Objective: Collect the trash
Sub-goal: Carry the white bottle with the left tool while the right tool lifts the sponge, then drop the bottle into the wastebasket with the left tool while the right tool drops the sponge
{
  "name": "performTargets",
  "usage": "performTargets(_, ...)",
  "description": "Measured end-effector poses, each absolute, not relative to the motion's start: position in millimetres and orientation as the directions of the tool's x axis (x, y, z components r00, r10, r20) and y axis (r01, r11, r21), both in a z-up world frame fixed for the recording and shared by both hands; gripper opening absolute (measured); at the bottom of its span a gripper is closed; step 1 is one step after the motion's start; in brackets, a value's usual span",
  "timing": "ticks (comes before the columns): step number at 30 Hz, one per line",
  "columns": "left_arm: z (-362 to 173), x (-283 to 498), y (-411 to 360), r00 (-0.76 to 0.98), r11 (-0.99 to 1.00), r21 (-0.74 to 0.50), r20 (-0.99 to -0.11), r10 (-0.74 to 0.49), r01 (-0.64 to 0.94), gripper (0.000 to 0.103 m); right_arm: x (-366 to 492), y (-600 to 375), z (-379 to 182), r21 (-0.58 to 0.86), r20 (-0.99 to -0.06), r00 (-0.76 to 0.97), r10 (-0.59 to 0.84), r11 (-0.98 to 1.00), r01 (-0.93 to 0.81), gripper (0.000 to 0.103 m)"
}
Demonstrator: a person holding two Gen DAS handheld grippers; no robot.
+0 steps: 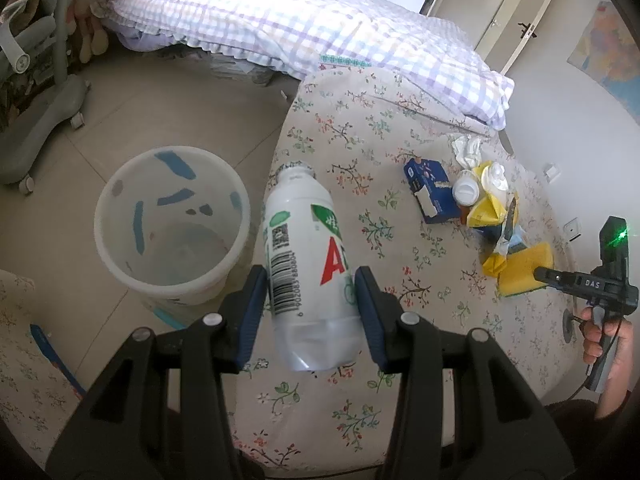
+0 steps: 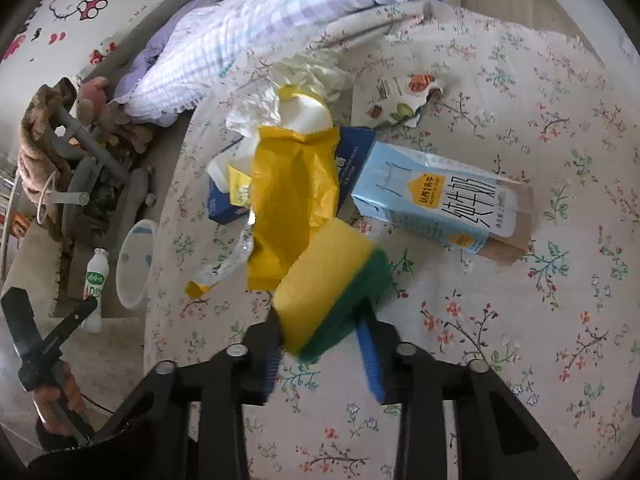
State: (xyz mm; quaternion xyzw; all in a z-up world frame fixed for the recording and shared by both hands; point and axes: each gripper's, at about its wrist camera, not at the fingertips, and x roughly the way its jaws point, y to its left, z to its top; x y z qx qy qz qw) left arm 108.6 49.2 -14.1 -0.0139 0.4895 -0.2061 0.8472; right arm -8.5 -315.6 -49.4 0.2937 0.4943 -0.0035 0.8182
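My left gripper (image 1: pixel 310 276) is shut on a white plastic bottle (image 1: pixel 304 240) with a green and red label, held over the bed's edge beside a translucent white bin (image 1: pixel 172 224) on the floor. A yellow sponge with a green scouring side (image 2: pixel 332 292) sits between the pads of my right gripper (image 2: pixel 320 320), which is shut on it on the floral bedsheet (image 2: pixel 520 320). From the left wrist camera, the right gripper (image 1: pixel 544 274) reaches onto that sponge (image 1: pixel 524 268). Behind the sponge lie a yellow bag (image 2: pixel 292 192), a light blue milk carton (image 2: pixel 436 204) and a dark blue box (image 2: pixel 352 152).
Crumpled tissue (image 2: pixel 316 68) and a printed wrapper (image 2: pixel 400 100) lie farther back. A checked quilt (image 1: pixel 280 20) covers the bed's far part. A grey wheeled chair base (image 1: pixel 44 120) stands on the tiled floor left of the bin. A person's hand (image 1: pixel 600 344) holds the right gripper.
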Motion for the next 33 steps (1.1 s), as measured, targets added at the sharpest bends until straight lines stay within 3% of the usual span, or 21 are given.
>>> performTargets(6,-16,113,67,0.448,0.928,-0.231,-0.824,-0.347,0.292,0.047,-17,-298,-10,0.567,-0.715,0.609,0.342,0.794,0.221,0.030)
performTargets(13,-36,144,100,0.463,0.960,-0.203,-0.843,-0.272,0.194,0.047,38,-206,28,0.592,-0.636,0.623,0.455,0.806,0.015,0.030)
performTargets(25,-74,189,133,0.462,0.983,-0.148,-0.868,-0.180,0.106,0.048,158,-74,-34,0.585,-0.669,0.522,0.529,0.808,-0.069,0.031)
performTargets(28,-71,187,146,0.463,0.989,-0.137,-0.874,-0.147,0.056,0.078,170,-60,-46,0.612,-0.657,0.511,0.554,0.788,-0.067,0.031)
performTargets(33,-62,179,168,0.498,0.999,-0.050,-0.866,-0.044,0.001,0.087,181,-47,-58,0.627,-0.658,0.497,0.566,0.777,-0.054,0.031)
